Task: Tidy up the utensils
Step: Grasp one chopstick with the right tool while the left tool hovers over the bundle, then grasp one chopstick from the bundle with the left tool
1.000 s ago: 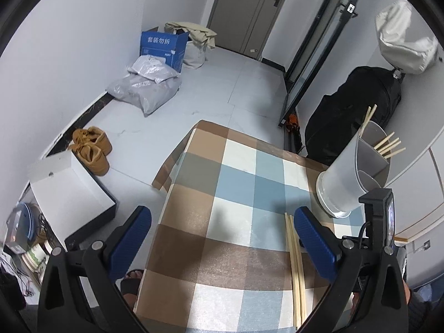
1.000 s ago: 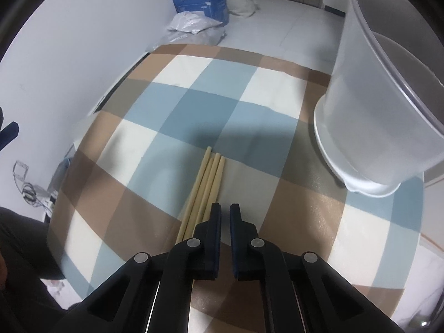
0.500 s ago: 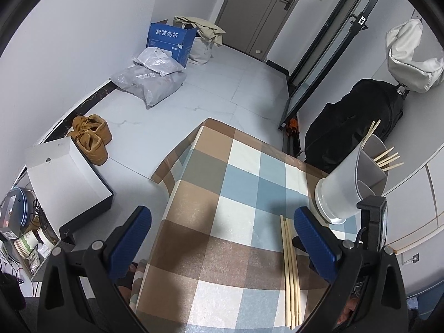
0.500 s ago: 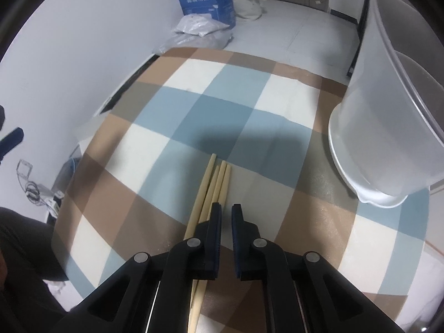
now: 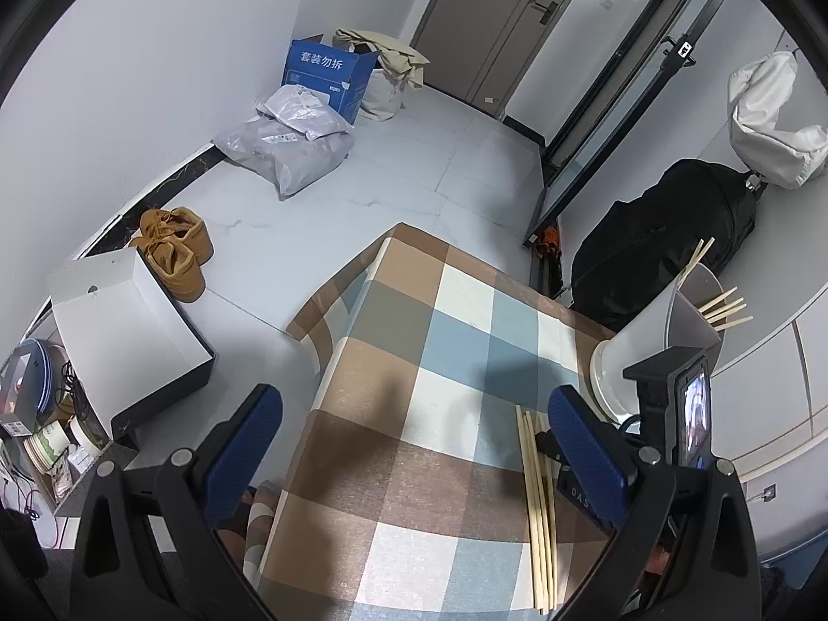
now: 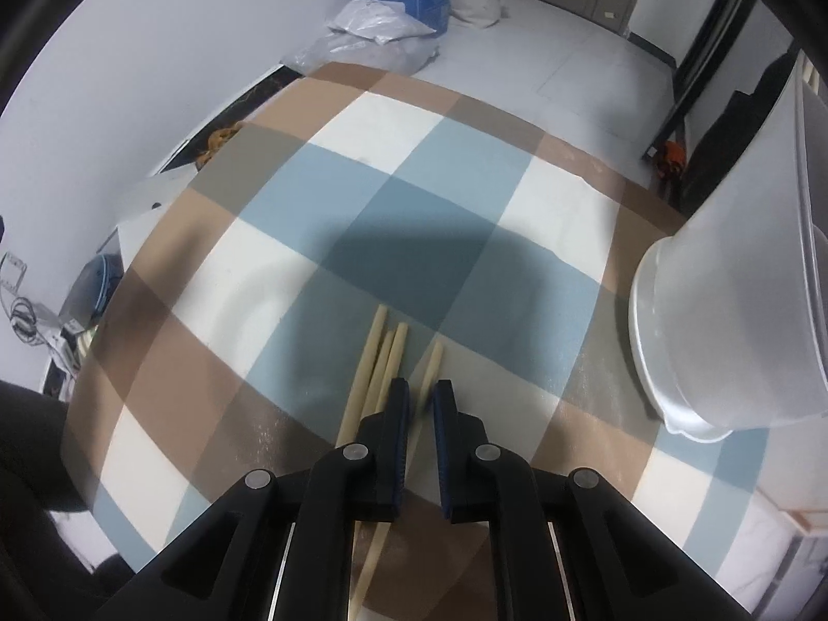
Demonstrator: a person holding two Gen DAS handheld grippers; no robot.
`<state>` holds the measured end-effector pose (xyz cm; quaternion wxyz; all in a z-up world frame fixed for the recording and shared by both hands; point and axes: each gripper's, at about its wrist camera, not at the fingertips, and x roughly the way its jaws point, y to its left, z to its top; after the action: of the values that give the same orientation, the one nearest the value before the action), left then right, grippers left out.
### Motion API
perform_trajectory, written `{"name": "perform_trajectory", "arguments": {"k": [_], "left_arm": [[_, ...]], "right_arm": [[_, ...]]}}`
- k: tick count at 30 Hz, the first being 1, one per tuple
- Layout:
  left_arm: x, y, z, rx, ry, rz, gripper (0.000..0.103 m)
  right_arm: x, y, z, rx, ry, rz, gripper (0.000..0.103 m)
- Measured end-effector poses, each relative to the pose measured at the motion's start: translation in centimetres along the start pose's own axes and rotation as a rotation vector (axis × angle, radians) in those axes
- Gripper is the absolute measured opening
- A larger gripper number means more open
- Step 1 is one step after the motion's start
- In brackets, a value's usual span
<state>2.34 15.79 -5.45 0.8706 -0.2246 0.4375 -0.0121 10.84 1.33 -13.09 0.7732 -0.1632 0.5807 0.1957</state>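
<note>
Several wooden chopsticks [image 6: 380,362] lie side by side on the checked tablecloth [image 6: 362,207]. My right gripper [image 6: 420,390] is low over them, its jaws a narrow gap apart, with one chopstick [image 6: 433,362] lying apart from the others between the fingers. A white divided utensil holder [image 6: 735,310] stands at the right; in the left wrist view the holder [image 5: 657,331] has several chopsticks sticking out. My left gripper [image 5: 414,424] is open and empty, high above the table. The right gripper's body [image 5: 667,414] shows beside the chopsticks [image 5: 535,491] there.
The table's left and far edges drop to a tiled floor with a white shoebox [image 5: 124,331], brown shoes [image 5: 176,248], grey bags [image 5: 290,150] and a blue carton [image 5: 326,72]. A black bag [image 5: 667,238] leans behind the holder.
My right gripper has drawn back and down over the chopsticks and opened slightly; one chopstick now lies apart from the bundle between its fingers. My left gripper has risen higher above the table.
</note>
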Motion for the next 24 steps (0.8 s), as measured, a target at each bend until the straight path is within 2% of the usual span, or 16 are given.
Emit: {"name": "perform_trajectory", "arguments": {"k": [10,16,20,24], "left_arm": [[0.5,0.3,-0.1,-0.011,0.018,0.023,0.1],[1.4,-0.9,-0.5,0.029,0.043,0.056,0.1],[3.1,-2.2,-1.6,0.081,0.13,0.048,0.1],[5.3,-4.3,-3.3,0.165,0.246,0.05,0.1]], "right_arm": [[-0.4,-1.6,-0.2,0.09,-0.06,0.052,0.004],[-3.4,-4.4,-1.8,0.234,-0.174,0.123,0.004],[-6.4,-6.3,-3.5,0.309,-0.265,0.17,0.004],[-9.1,-8.8,-6.1,0.446,-0.362,0.229,0.004]]}}
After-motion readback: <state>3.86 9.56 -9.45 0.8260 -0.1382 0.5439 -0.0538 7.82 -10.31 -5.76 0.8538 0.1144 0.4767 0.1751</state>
